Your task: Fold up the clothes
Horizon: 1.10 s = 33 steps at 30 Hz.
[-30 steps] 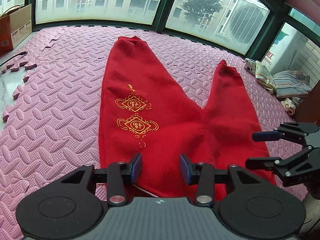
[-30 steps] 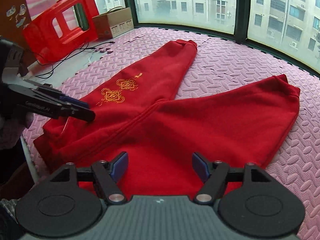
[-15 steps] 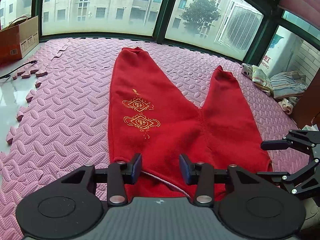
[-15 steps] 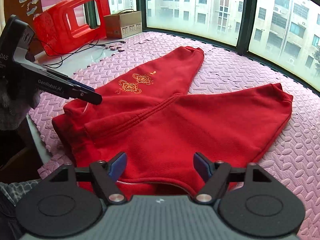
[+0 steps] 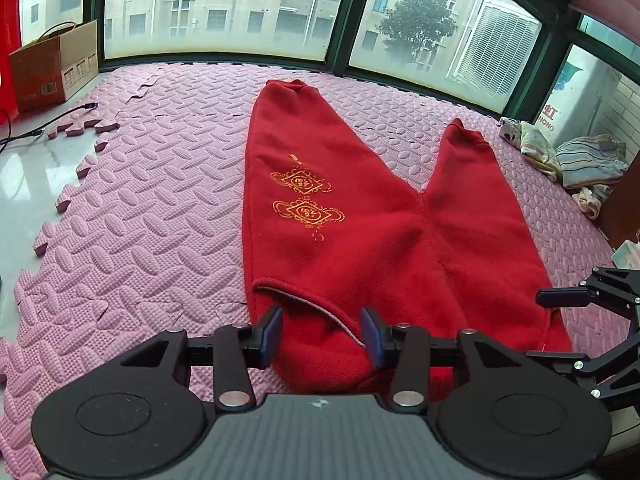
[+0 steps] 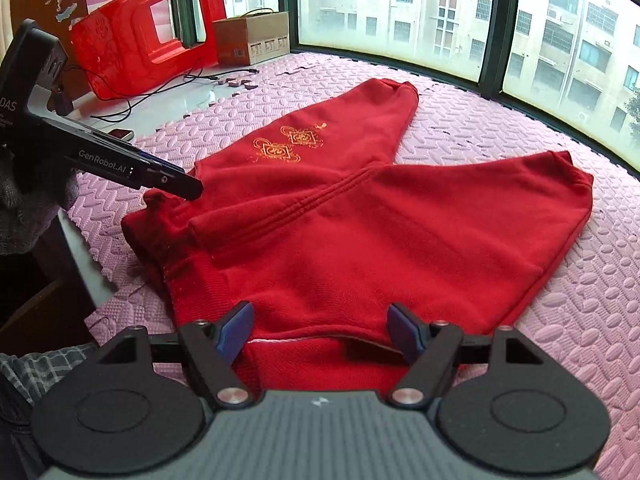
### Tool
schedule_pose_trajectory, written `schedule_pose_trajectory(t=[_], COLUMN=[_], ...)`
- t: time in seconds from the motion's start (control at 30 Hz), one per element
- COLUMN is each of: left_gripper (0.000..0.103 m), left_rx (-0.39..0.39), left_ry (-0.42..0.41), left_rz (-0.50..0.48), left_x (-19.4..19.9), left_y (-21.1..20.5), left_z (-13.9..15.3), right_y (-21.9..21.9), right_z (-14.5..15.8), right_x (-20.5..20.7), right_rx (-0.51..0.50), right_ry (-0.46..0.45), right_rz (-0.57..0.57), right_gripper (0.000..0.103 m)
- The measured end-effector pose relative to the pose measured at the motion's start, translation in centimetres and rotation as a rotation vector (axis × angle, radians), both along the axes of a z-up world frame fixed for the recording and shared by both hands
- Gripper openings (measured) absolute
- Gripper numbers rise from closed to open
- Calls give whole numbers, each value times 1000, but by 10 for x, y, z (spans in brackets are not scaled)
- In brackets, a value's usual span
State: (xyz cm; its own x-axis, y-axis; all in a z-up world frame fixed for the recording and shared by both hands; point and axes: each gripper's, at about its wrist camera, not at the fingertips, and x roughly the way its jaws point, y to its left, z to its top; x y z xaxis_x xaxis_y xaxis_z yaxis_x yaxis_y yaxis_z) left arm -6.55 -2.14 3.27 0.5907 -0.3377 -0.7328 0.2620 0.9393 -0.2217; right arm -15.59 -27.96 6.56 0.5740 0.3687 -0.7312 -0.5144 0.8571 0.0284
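Red trousers (image 5: 360, 240) with gold embroidery (image 5: 306, 200) lie flat on the pink foam mat (image 5: 140, 200), legs spread away from me, waistband nearest. They also show in the right wrist view (image 6: 380, 232). My left gripper (image 5: 320, 334) is open and empty, just above the waistband's left part. My right gripper (image 6: 320, 330) is open and empty over the waistband's right end. The right gripper shows at the right edge of the left wrist view (image 5: 592, 304), and the left gripper at the left of the right wrist view (image 6: 160, 176).
A cardboard box (image 5: 52, 68) and cables (image 5: 40, 128) lie at the far left on bare floor. A red plastic stool (image 6: 152, 40) lies on its side. A pile of folded cloths (image 5: 576, 160) sits at the far right. Windows bound the mat's far side.
Both grippers have drawn back toward me and lifted slightly, so the waistband edge now shows in front of each. Both stayed open.
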Motion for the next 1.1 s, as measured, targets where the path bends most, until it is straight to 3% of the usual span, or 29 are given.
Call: schedule_pose_trajectory(t=[0.23,0.5,0.73,0.9,1.1], left_gripper=[49,50,56,66,67], left_rx=[-14,7,-25,-23,15], left_ry=[-41,-36,-88,-99,-116], left_rz=[-7,-34,-148,-250,-373], left_x=[-14,-22,-39,-52,-66], left_y=[-2,-12,-36,-62,-97], left_z=[18,18,37,36,30], right_y=[-8,-15,-26,-42,-65], right_z=[0,-7,-13,-2,3], right_x=[-7,-15,-14,-10,1], right_rx=[33,60,115,142,145], right_ry=[0,13,62,46,34], right_rz=[-27,-50,-81,-126,-216], right_gripper=[75,76,77,78,78])
